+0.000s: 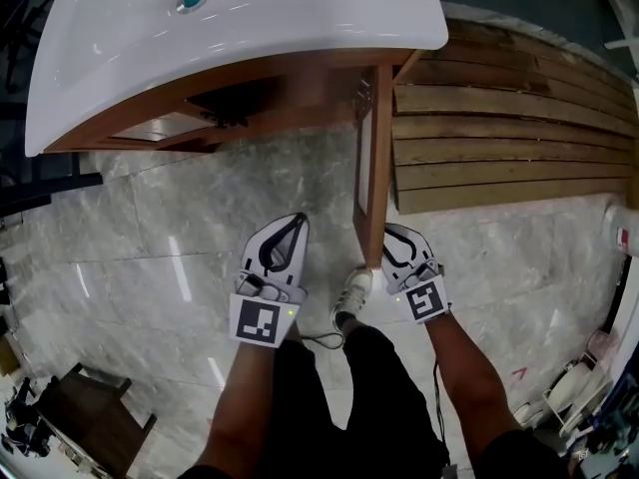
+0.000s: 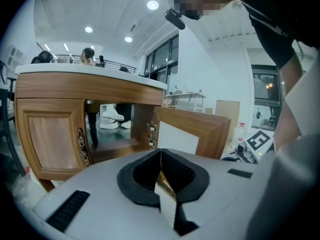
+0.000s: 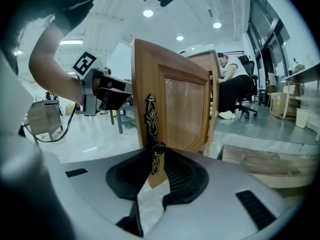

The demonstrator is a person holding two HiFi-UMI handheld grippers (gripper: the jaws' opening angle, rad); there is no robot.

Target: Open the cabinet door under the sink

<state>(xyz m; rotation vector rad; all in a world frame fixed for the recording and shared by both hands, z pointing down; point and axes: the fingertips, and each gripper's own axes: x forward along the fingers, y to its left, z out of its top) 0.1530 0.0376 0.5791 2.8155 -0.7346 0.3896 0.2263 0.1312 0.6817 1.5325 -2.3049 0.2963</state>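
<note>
Got right gripper (image 3: pixel 155 156) clamped on the ornate metal handle (image 3: pixel 151 111), wooden door (image 1: pixel 374 168) edge-on mid-frame, left gripper (image 2: pixel 161 159) pinched together, empty; roomy glossy marble floor (image 1: pixel 150 247) at left.

The left gripper (image 1: pixel 297 220) shows left of the white shoe (image 1: pixel 352 292), the right gripper (image 1: pixel 392 231) right of it. Both are black-lined pale grey shells bearing black-and-white marker cubes (image 1: pixel 258 322). The trousers (image 1: pixel 329 407) are black.

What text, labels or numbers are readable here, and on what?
No readable text anywhere.
Left tool, marker cube: black-and-white square pattern, no letters.
Right tool, marker cube: same.
White object at head view's right edge: red mark, too small to read.
</note>
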